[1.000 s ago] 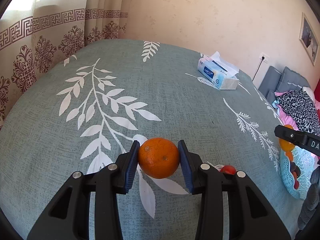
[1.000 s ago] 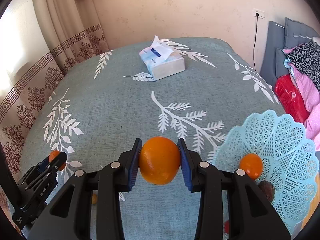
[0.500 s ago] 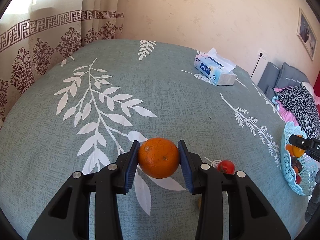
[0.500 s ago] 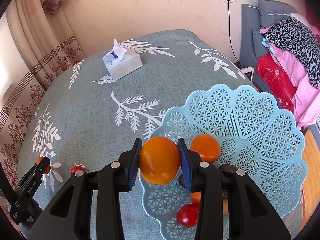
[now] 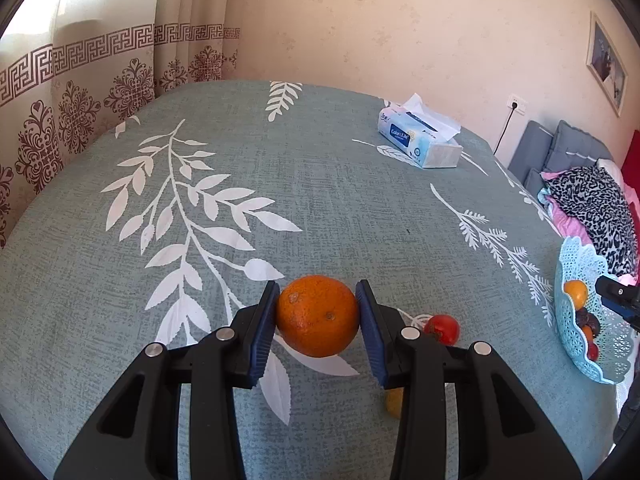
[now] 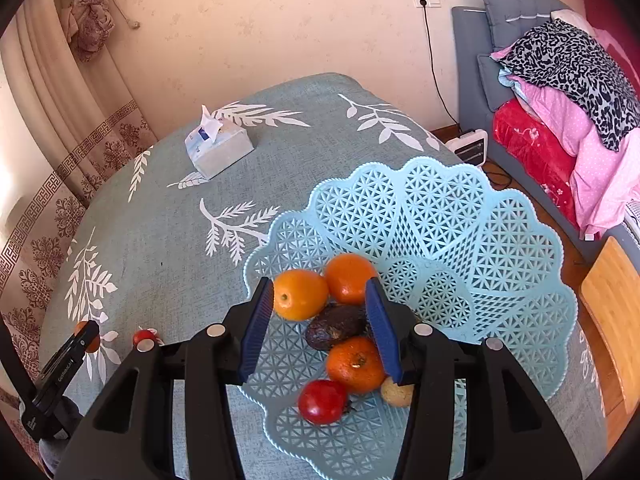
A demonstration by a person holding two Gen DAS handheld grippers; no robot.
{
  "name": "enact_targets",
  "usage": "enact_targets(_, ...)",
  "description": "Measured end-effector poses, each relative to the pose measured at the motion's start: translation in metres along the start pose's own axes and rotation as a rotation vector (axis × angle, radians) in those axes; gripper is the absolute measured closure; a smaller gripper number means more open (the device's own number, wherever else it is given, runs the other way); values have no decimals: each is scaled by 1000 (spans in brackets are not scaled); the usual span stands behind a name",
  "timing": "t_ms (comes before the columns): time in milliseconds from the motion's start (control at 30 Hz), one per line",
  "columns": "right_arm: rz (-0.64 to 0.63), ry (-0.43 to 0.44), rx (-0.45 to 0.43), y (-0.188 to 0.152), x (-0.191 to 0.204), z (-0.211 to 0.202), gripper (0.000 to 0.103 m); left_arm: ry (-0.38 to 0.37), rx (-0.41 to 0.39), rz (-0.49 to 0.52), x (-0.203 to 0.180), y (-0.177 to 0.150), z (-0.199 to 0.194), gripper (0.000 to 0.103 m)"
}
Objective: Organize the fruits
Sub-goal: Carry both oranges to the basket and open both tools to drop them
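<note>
My left gripper (image 5: pixel 318 316) is shut on an orange (image 5: pixel 317 315) and holds it above the teal leaf-print table. A red tomato (image 5: pixel 441 329) and a yellow fruit (image 5: pixel 393 401) lie on the cloth just right of it. My right gripper (image 6: pixel 320 320) is open over the light blue lattice basket (image 6: pixel 480 248). An orange (image 6: pixel 299 294) lies loose in the basket by its left pad. The basket also holds two more oranges (image 6: pixel 349 278), a dark avocado (image 6: pixel 335 327), a red tomato (image 6: pixel 322 401) and a pale fruit (image 6: pixel 396 392).
A tissue box (image 5: pixel 420 140) stands at the far side of the table. The basket (image 5: pixel 580 320) sits at the table's right edge. A bed with piled clothes (image 6: pixel 560 92) is beyond the table. Curtains hang on the left.
My right gripper moved over the basket, opened and let go of its orange, which now rests in the basket. My left gripper keeps its orange and has lifted slightly.
</note>
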State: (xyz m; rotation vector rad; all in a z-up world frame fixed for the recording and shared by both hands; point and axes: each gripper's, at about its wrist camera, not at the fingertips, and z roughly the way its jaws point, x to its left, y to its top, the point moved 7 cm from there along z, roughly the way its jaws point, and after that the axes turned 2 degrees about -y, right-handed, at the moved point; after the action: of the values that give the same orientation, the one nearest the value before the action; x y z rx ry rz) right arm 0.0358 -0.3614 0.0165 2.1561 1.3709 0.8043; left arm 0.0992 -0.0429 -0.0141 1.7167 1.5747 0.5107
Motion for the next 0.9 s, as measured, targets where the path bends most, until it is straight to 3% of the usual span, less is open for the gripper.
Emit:
enact_targets(400, -40, -127, -154, -13, -36, -32, 54, -45, 34, 31, -23, -6, -9, 63)
enact_targets(700, -45, -178, -210, -17, -56, -35, 53, -164, 47, 143, -95, -6, -20, 63)
enact_targets(900, -41, -168, -213, -21, -60, -33, 46, -221, 56, 226, -146, -10, -21, 63)
